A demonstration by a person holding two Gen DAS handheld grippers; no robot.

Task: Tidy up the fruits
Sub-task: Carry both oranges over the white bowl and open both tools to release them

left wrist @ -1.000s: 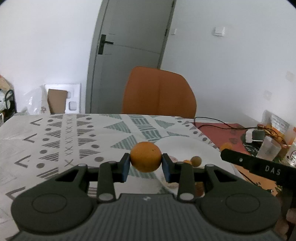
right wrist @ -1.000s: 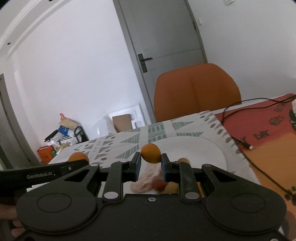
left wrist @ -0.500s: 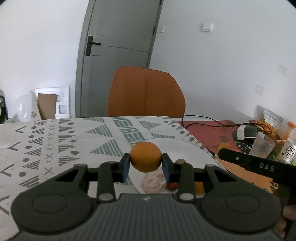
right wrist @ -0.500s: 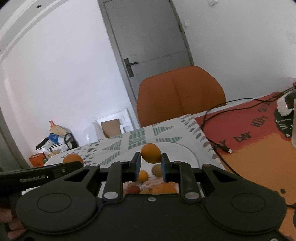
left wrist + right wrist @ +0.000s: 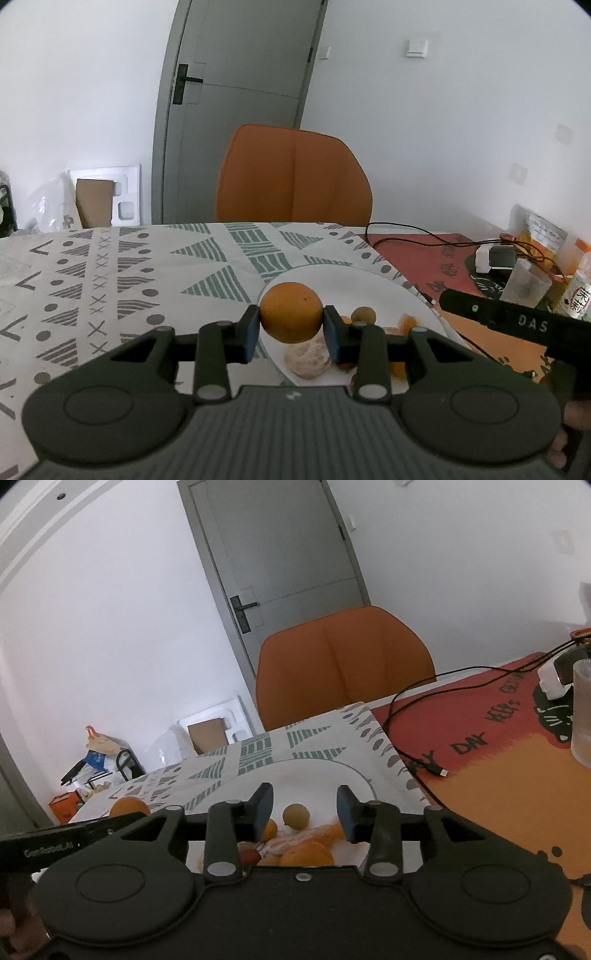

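Note:
My left gripper (image 5: pixel 291 325) is shut on an orange (image 5: pixel 291 312) and holds it over the near left rim of the white plate (image 5: pixel 354 280). Several fruits lie on the plate: a peeled piece (image 5: pixel 306 360), a small brown round fruit (image 5: pixel 363 315) and orange pieces (image 5: pixel 407 322). My right gripper (image 5: pixel 305 812) is open and empty above the plate (image 5: pixel 325 771), over the brown fruit (image 5: pixel 296 815) and oranges (image 5: pixel 306 853). The left gripper's orange (image 5: pixel 129 806) shows at the left of the right wrist view.
The plate sits on a patterned tablecloth (image 5: pixel 110 280). A red-orange mat (image 5: pixel 498 746) with a black cable (image 5: pixel 417 753) lies to the right, with a glass (image 5: pixel 526 286), a charger and bottles. An orange chair (image 5: pixel 293 177) stands behind the table.
My right gripper has opened and let go of its small orange, which is now among the fruits on the plate. My left gripper has moved with its orange over the plate's rim.

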